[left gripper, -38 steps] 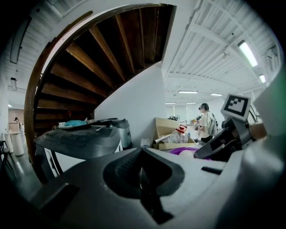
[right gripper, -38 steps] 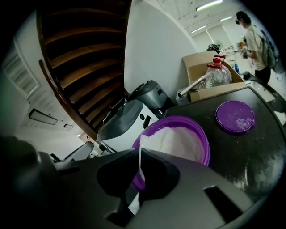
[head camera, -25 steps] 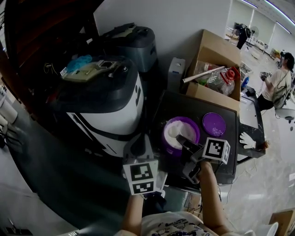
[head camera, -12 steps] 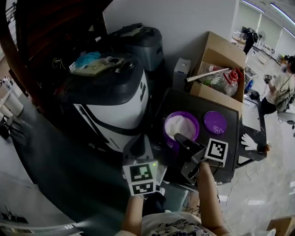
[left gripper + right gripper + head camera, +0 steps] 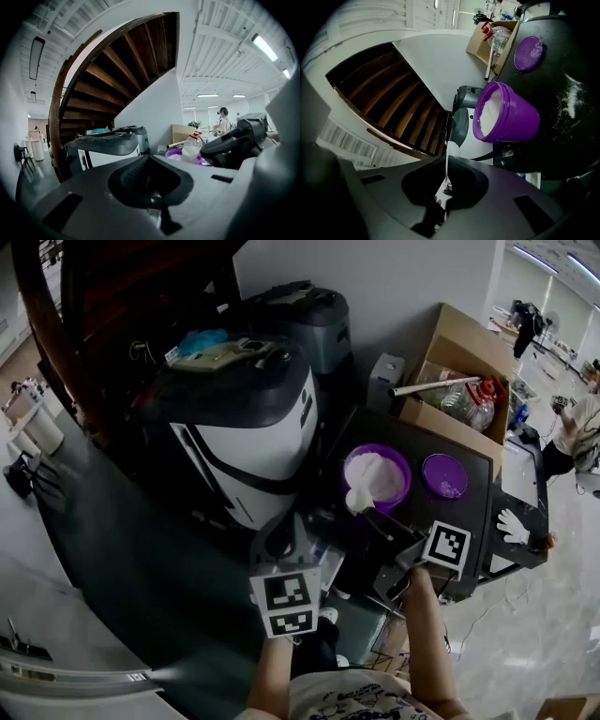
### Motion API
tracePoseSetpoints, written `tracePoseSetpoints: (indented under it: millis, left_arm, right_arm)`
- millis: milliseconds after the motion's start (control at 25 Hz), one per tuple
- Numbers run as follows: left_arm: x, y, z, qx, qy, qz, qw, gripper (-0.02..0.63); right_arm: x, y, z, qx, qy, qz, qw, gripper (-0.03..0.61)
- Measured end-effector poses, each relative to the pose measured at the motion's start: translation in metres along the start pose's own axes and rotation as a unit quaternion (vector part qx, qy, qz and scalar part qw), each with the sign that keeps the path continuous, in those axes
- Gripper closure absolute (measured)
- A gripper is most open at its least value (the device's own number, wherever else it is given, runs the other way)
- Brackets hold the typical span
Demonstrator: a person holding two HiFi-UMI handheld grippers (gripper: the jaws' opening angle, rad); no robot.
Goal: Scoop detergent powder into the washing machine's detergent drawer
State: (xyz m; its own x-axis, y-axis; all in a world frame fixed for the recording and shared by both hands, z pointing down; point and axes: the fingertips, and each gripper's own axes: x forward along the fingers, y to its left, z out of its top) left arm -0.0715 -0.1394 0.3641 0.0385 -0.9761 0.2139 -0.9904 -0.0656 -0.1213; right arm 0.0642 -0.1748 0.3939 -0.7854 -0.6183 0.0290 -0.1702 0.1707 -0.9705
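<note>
Holding: right gripper (image 5: 446,176) jaws clamped on white scoop (image 5: 359,501) handle.
Position: heaped bowl just past the jaws, at lower-left rim of purple tub (image 5: 513,123).
Other: left gripper (image 5: 159,206) jaws together.

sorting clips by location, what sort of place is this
Probably an open workshop or lab hall, not a home laundry: the washing machine stands by a wooden staircase, a cardboard box of bottles sits behind the purple tub of powder, and strip lights run over a wide hall beyond.
</note>
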Motion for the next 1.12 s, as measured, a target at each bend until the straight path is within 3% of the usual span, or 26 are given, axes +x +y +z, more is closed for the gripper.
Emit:
tracePoseSetpoints:
  millis: [520, 1120]
  left_arm:
    - [-0.083, 0.019, -0.049, -0.01, 0.032, 0.05, 0.9982, 0.611]
    - [-0.084, 0.013, -0.076, -0.02, 0.063, 0.031, 0.9973, 0.611]
  right_arm:
    - [-0.036, -0.017, -0.049, 0.02, 0.008, 0.004, 1.0, 0.558]
    - [-0.036, -0.039, -0.073, -0.012, 0.022, -0.037, 0.999, 0.558]
